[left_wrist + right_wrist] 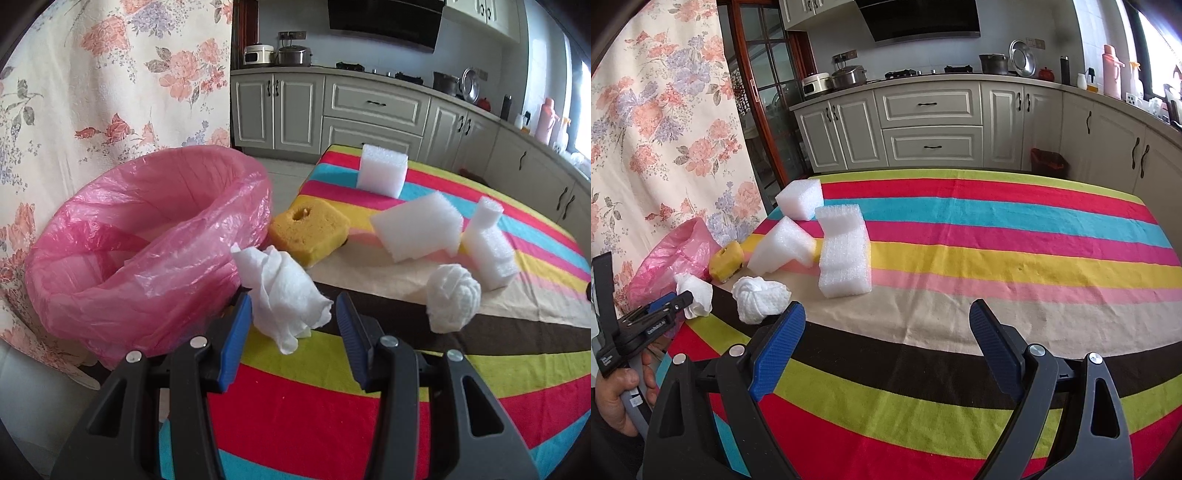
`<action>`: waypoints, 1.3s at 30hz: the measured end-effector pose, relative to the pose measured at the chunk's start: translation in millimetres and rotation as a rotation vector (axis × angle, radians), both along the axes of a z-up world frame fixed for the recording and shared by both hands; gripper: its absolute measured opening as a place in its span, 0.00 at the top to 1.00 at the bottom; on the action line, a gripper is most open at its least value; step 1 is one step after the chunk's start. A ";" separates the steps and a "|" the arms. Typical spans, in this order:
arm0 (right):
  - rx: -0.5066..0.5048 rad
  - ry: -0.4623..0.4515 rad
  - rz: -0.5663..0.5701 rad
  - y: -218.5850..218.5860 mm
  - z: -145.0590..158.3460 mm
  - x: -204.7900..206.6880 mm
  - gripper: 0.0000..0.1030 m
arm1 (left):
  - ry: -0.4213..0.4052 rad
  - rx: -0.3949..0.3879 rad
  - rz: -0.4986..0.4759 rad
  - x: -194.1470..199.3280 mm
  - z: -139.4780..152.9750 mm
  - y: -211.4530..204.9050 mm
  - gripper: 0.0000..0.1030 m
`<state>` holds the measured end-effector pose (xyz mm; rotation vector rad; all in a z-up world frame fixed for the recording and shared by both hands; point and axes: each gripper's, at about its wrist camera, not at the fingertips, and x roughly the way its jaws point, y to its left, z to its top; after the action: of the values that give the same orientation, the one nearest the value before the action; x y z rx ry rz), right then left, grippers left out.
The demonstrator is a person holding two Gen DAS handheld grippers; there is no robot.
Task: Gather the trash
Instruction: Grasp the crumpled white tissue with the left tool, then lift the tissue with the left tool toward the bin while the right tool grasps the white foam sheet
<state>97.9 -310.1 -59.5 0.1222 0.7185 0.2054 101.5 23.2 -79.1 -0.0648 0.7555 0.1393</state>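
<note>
Left tool (pixel 293 306): jaws are parted; a crumpled tissue (pixel 284 291) is framed between the blue pads (pixel 236 332). The left pad appears to touch it; a gap is seen at the right pad. No firm grip is shown.
Right tool (pixel 888 319): jaws are spread wide above the striped cloth (pixel 997 236); nothing is held.
Tissue: it is seen against the worktop's near left edge, just beside the bag; whether it rests on the cloth cannot be told.
Second tissue (pixel 759 295): it is placed on the cloth, near the first.
Bag (pixel 147 258): a pink liner is fitted over a bin at the worktop's left edge, mouth open.
Sponge (pixel 310 230): yellow, it is set just beside the bag.
Foam blocks (pixel 844 254): four white pieces are grouped beyond the tissues.
Hand (pixel 624 391): it is closed around the left tool's handle.
</note>
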 end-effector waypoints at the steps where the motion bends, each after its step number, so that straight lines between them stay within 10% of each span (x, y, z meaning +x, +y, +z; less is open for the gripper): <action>1: 0.000 0.001 0.001 0.2 -0.6 1.6 0.18 | 0.006 0.005 0.001 2.2 -1.8 -1.6 0.55; 9: -0.004 0.019 0.015 3.6 -6.4 12.6 0.18 | 0.065 0.104 0.036 23.9 -15.2 -10.1 0.56; 16: -0.018 0.024 0.034 14.0 -6.1 22.8 0.18 | 0.093 0.099 0.002 29.4 -18.0 -10.5 0.86; 39: -0.115 0.076 0.098 72.4 -24.3 93.5 0.23 | -0.089 -0.075 -0.100 5.3 62.1 -0.8 0.89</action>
<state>191.4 -237.7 -83.8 -0.0149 0.8115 0.2539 106.8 22.4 -17.0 -0.1037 0.6737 0.0133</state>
